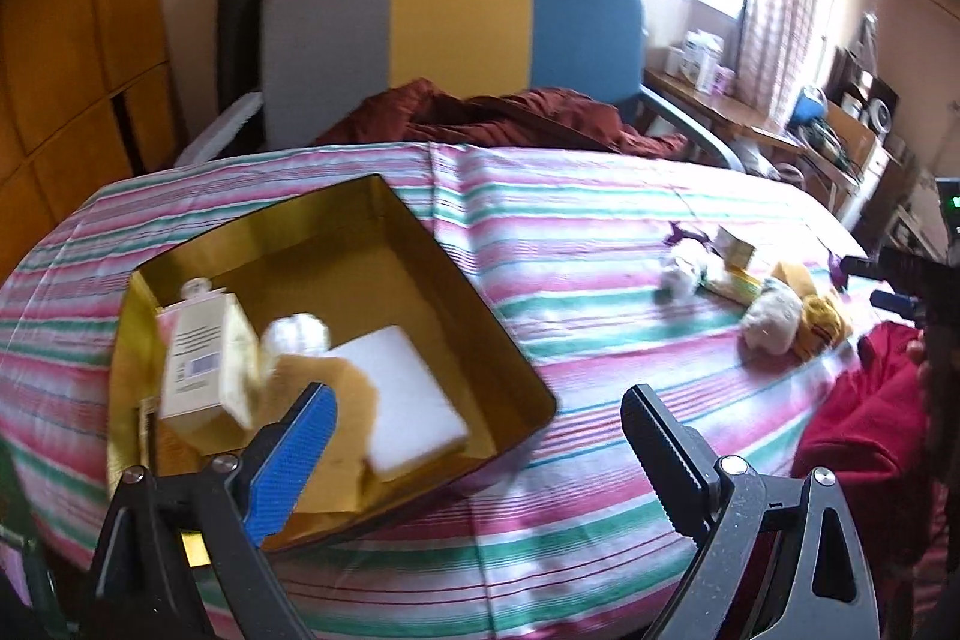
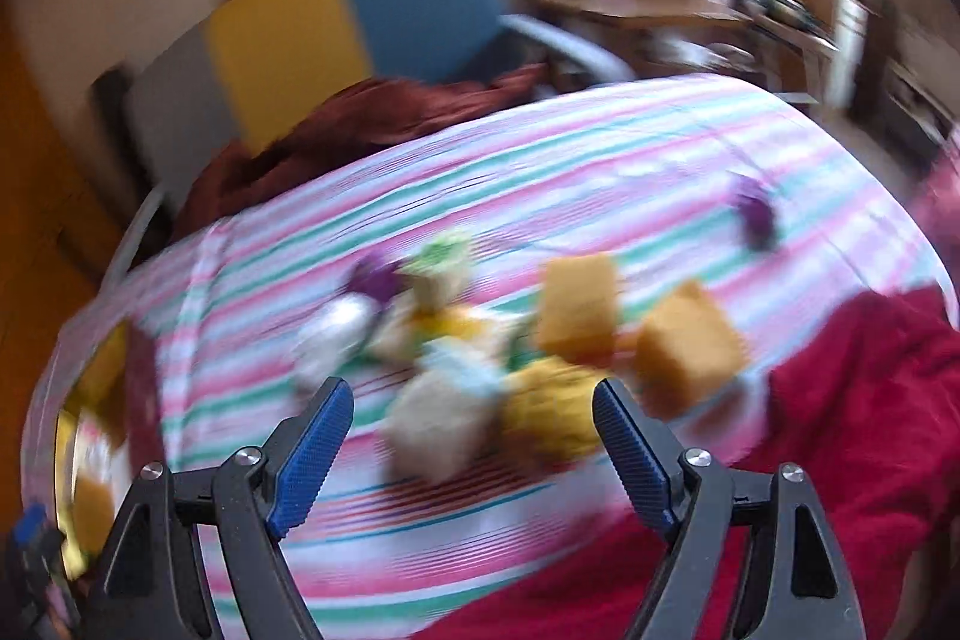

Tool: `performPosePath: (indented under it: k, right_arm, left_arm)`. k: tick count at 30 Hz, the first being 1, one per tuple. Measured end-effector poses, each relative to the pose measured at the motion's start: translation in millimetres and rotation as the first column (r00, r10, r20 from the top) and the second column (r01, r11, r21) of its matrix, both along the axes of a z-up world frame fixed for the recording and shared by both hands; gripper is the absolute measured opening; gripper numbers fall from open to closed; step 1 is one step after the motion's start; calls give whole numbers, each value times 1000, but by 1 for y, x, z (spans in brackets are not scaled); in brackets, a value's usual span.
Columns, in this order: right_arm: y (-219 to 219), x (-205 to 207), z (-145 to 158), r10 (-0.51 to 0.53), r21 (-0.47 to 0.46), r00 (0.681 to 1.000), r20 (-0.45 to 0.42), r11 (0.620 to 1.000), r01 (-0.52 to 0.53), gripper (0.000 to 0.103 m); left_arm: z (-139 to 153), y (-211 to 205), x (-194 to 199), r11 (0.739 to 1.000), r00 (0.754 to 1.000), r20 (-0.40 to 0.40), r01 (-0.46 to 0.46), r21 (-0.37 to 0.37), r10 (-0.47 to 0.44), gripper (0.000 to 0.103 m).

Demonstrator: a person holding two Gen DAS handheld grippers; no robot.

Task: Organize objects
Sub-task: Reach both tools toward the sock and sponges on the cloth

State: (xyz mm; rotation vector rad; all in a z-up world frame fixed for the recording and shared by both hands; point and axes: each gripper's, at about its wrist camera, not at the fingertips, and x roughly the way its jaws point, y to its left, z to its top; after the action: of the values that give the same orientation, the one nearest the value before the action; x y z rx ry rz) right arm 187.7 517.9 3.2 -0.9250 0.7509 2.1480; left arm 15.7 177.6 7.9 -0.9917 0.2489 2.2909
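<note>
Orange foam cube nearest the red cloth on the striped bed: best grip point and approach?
Judging by a blurred view, grip the orange foam cube across two opposite flat side faces, coming from above. It sits tilted with its right edge by the red cloth, and the open right hand-held gripper looks wide enough.

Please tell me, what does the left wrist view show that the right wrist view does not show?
Only the left wrist view shows the inside of the gold tin: a perfume box and a white pad lie in it. Only the right wrist view, though blurred, shows two orange blocks close by and the open, empty right gripper. Both show the striped bedspread, the red cloth, and the pile of small items.
</note>
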Motion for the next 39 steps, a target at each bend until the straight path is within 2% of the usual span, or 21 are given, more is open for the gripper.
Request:
performPosePath:
  k: [2,7,14,17,24,31,39]
  right_arm:
    - [14,10,-3,-47,-20,999,-8,999,47,84]
    - [35,28,-22,-136,-197,985,-108,974,113,84]
    - [38,45,-19,-185,-233,951,-249,964,127,84]
    - [44,53,-20,-212,-261,934,-289,956,136,84]
    - [48,54,-25,-214,-294,925,-314,948,120,84]
    - [50,51,-28,-192,-310,927,-321,946,88,84]
    - [51,48,-31,-186,-325,931,-314,943,79,84]
  left_arm:
    - [-2,12,3,999,999,4,36,-11,-36,96]
    - [-7,52,11,987,987,26,157,-34,-156,96]
    - [-21,113,19,951,947,99,308,-17,-305,96]
    - [-22,143,25,928,923,100,373,7,-372,96]
    - [-30,201,31,888,877,144,459,31,-458,96]
    - [-43,248,31,878,870,140,478,-5,-473,96]
    - [-66,291,32,847,844,144,528,-52,-517,86]
